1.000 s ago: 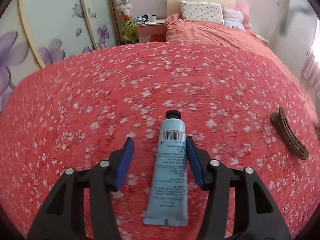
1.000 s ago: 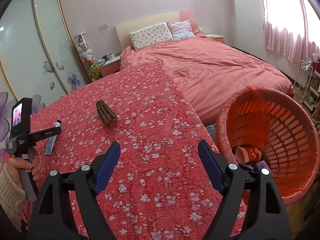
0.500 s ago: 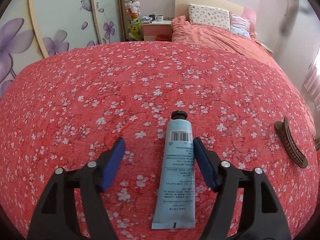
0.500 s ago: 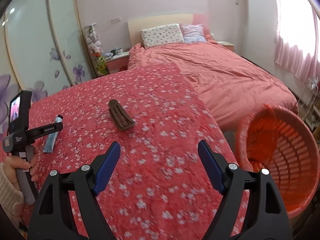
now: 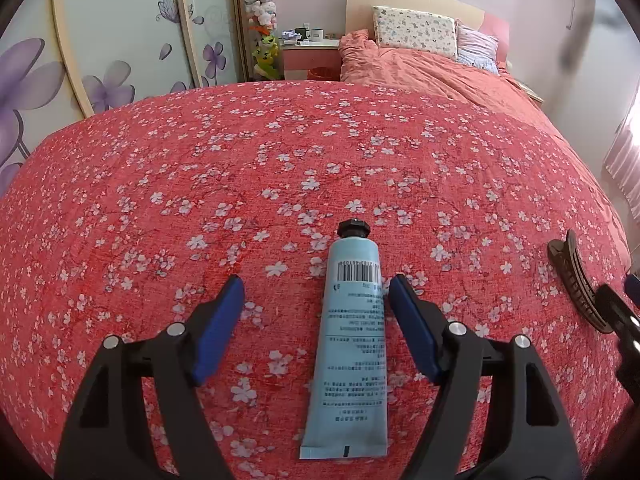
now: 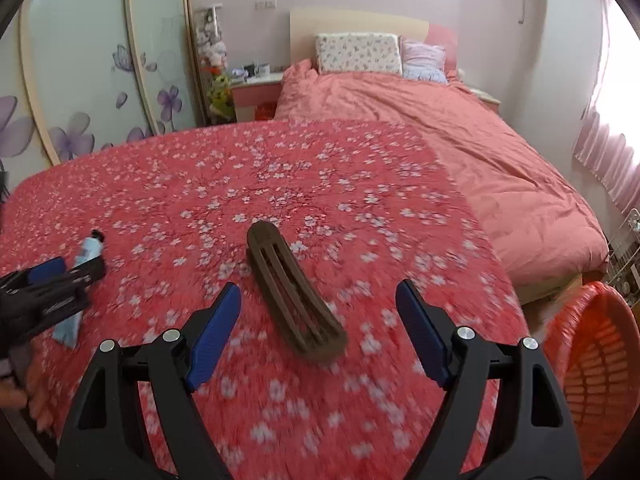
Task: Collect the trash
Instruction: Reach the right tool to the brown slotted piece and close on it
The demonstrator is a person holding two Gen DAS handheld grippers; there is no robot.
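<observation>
A light blue tube with a black cap (image 5: 352, 336) lies on the red flowered cloth (image 5: 280, 168), cap pointing away. My left gripper (image 5: 316, 292) is open, its jaws on either side of the tube, closer to the right jaw. A brown slotted hair clip (image 6: 292, 292) lies on the cloth between the open jaws of my right gripper (image 6: 318, 296). The clip also shows at the right edge of the left wrist view (image 5: 576, 280). The tube (image 6: 82, 276) and the left gripper (image 6: 52, 280) show at the left of the right wrist view.
An orange slotted basket (image 6: 600, 376) with a red liner stands off the cloth's right edge, low right. Beyond the cloth is a bed with a pink quilt (image 6: 460, 136) and pillows, a nightstand (image 6: 256, 92) and wardrobe doors with purple flowers (image 5: 100, 40).
My left gripper has opened wider around the tube. My right gripper has swung left, away from the basket, and come up to the hair clip, which now lies between its jaws.
</observation>
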